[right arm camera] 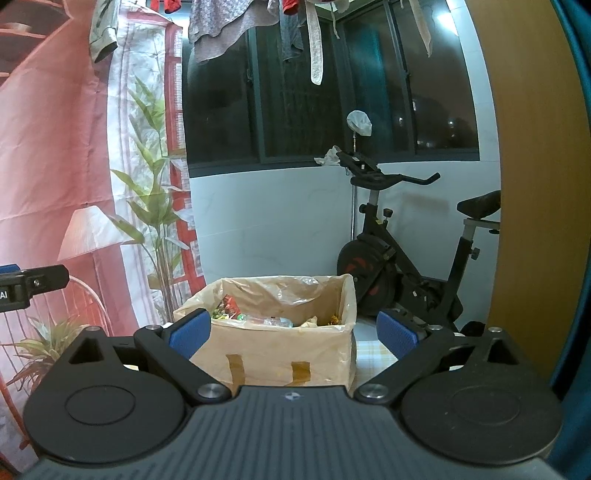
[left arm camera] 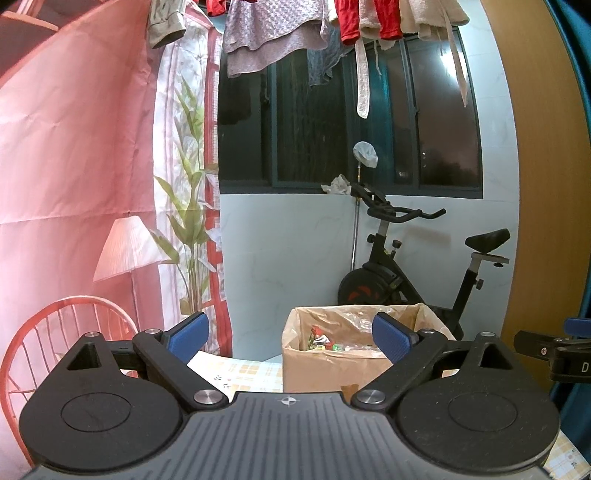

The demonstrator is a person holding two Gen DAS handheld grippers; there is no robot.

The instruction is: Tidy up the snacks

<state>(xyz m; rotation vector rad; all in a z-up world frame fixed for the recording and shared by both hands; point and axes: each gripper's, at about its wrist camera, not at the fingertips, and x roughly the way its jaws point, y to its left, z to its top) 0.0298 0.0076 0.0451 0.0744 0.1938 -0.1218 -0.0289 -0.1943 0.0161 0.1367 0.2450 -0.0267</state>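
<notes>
- Presently, the cardboard box (right arm camera: pixel 273 354), lined with a thin plastic bag, stands upright with its open top facing up; in the right wrist view its long side runs left to right, with two strips of brown tape on the near face.
- Snacks (right arm camera: pixel 229 308) lie loose inside: a red packet at the left, clear wrappers in the middle, something yellow at the right. Individual items are too small to identify.
- The right gripper (right arm camera: pixel 293 332) is spread wide and holds nothing; the box sits ahead of its blue fingers (right arm camera: pixel 190 332), seen between them, not touching.
- The left gripper (left arm camera: pixel 291 338) is likewise spread wide and empty; the box (left arm camera: pixel 332 369) stands ahead and to the right of centre, its right part behind the right-hand finger (left arm camera: pixel 393 341).
- Each gripper's tip shows at the edge of the other's view.
- The box rests on a bench (left arm camera: pixel 251 374) covered with a pale checked cloth.
- Behind: an exercise bike (right arm camera: pixel 402 266) against a white wall, a dark window (left arm camera: pixel 351 122), laundry (left arm camera: pixel 273 33) hanging overhead, a pink printed backdrop (left arm camera: pixel 74 147) at left, a wooden panel (right arm camera: pixel 524 166) at right.
</notes>
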